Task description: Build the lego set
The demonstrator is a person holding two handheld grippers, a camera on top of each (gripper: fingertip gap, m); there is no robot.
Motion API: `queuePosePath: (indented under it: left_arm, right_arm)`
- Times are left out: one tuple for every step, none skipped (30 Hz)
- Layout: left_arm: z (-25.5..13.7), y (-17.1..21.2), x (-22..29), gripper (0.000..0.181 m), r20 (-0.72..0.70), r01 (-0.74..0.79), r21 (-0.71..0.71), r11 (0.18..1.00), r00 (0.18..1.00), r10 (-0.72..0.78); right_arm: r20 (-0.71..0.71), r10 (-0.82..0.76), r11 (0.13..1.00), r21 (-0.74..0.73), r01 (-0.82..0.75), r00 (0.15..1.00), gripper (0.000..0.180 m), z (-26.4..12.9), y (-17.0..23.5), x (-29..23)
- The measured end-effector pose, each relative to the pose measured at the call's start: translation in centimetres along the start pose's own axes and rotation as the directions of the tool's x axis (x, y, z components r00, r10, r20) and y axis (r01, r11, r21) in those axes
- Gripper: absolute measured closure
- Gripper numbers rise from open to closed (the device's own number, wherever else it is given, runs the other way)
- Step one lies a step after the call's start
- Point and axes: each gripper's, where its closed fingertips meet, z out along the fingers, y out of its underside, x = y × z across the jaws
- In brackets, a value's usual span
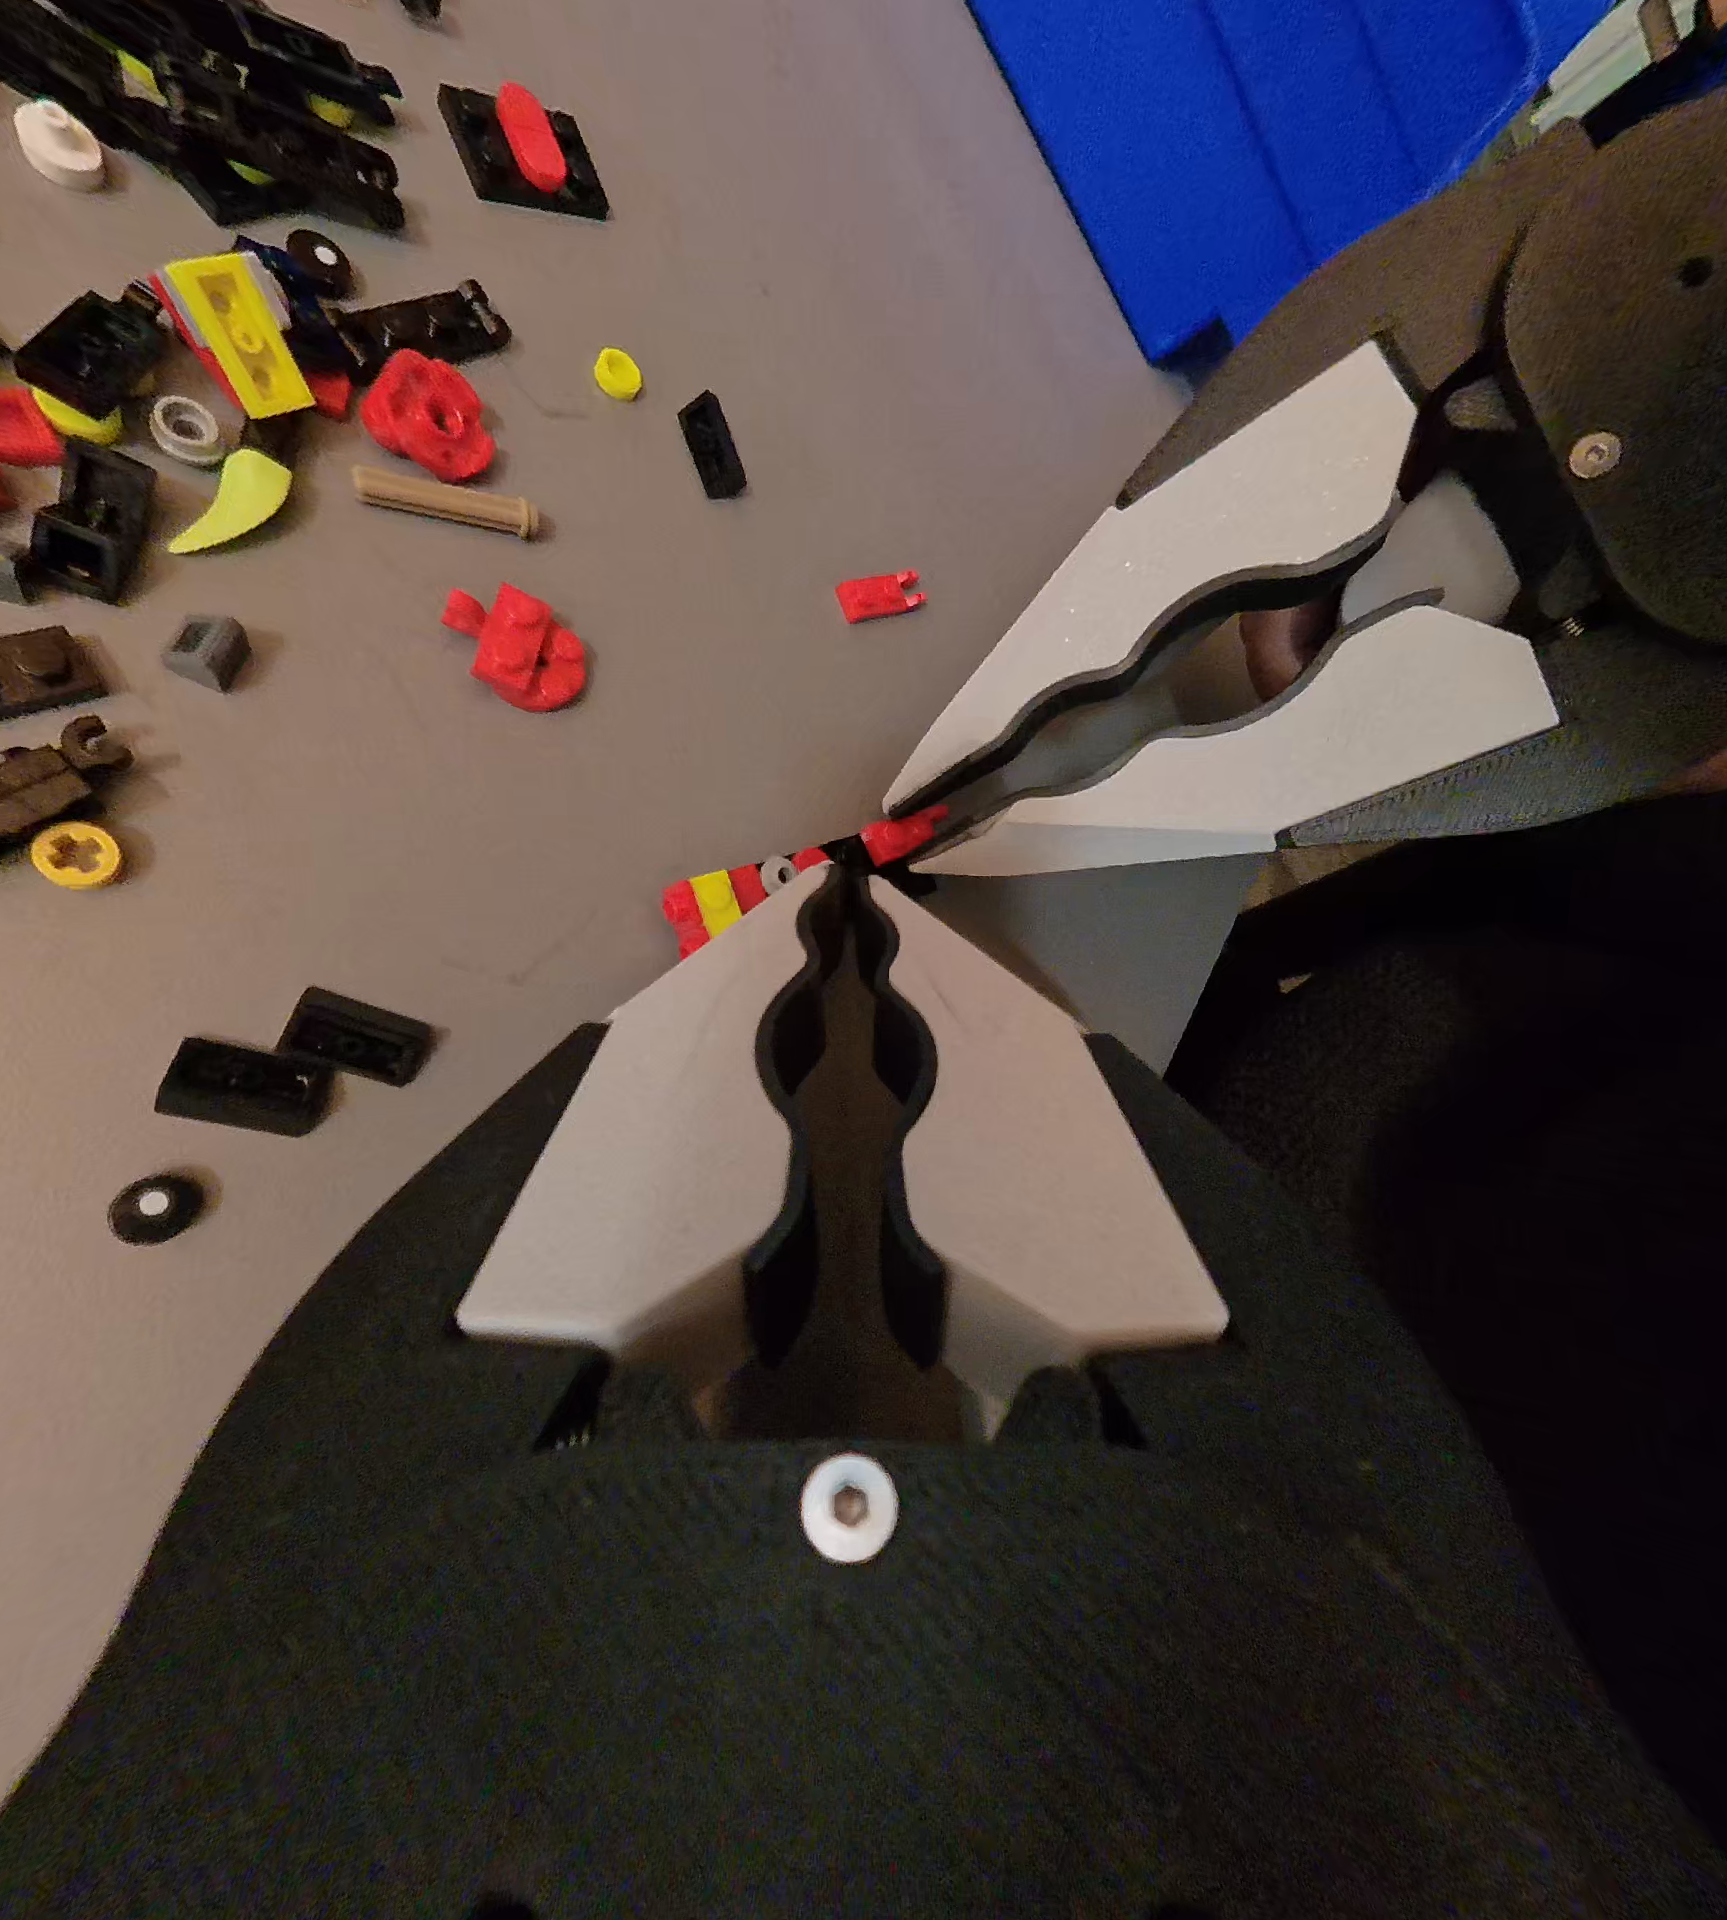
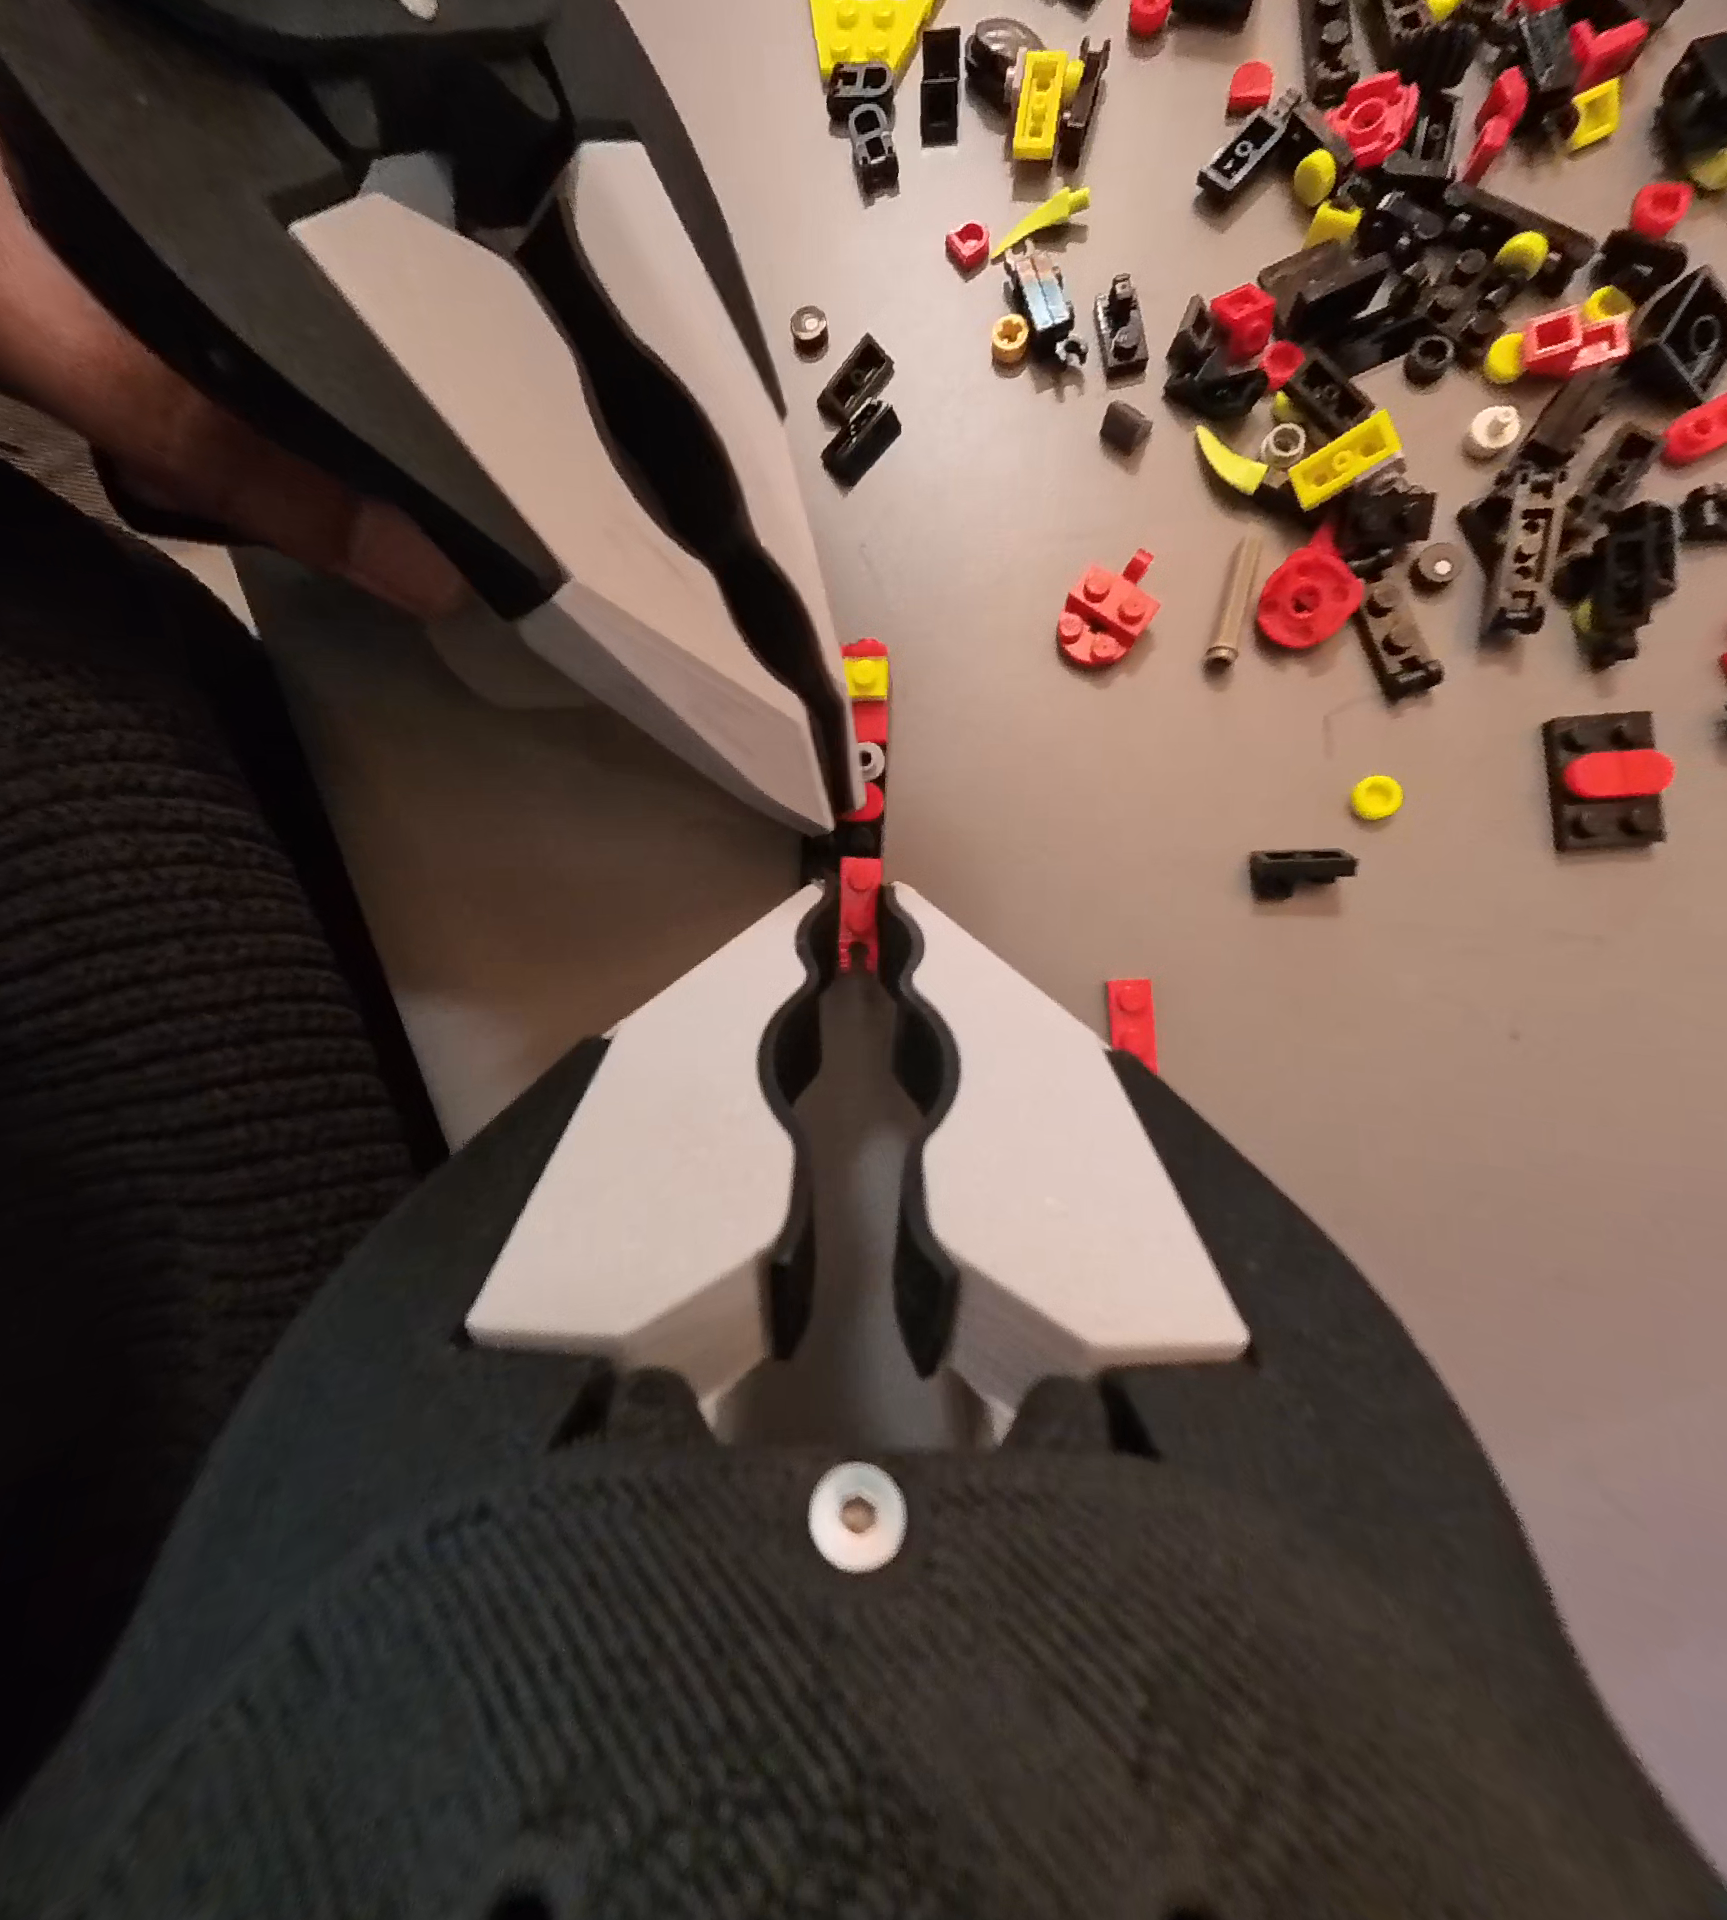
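The left gripper (image 1: 843, 868) has its grey plastic fingers pressed together on the near end of a short red, yellow and grey strip of joined lego plates (image 1: 724, 902), held above the grey tabletop (image 1: 838, 343). The right gripper (image 2: 857, 904) is closed to a narrow slit on a small red clip plate (image 2: 858, 914), its far end touching the strip's black end piece. Both holds sit at the very fingertips, so in all likelihood a push slightly off axis could twist the clip plate out of the pinch, or lever the strip apart at a joint and drop it among the loose red, black and yellow lego pieces (image 2: 1410, 343) scattered beyond. A second small red plate (image 2: 1132, 1023) lies just beside the right gripper. No brand mark or readable writing shows anywhere.
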Motion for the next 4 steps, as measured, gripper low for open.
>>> queuePosePath:
  left_arm:
    - [0.02, -0.07, -0.03, 0.181, -0.001, 0.008, 0.005, 1.0, 1.0, -0.008]
    - [0.03, -0.15, -0.08, 0.181, -0.004, 0.018, 0.01, 1.0, 1.0, -0.018]
    - [0.05, -0.22, -0.12, 0.181, -0.008, 0.034, 0.015, 0.999, 0.999, -0.034]
    - [0.08, -0.36, -0.18, 0.181, -0.013, 0.055, 0.025, 0.998, 0.998, -0.055]
  right_arm:
    - [-0.006, -0.008, 1.0, -0.001, 0.008, 1.0, 0.174, 0.02, 0.0, 0.01]
    - [-0.012, -0.015, 1.0, -0.003, 0.015, 1.0, 0.174, 0.02, -0.01, 0.0]
    - [-0.017, -0.022, 1.0, -0.005, 0.022, 1.0, 0.174, 0.02, 0.01, 0.0]
    - [-0.022, -0.029, 1.0, -0.006, 0.029, 0.999, 0.174, 0.02, 0.0, 0.0]
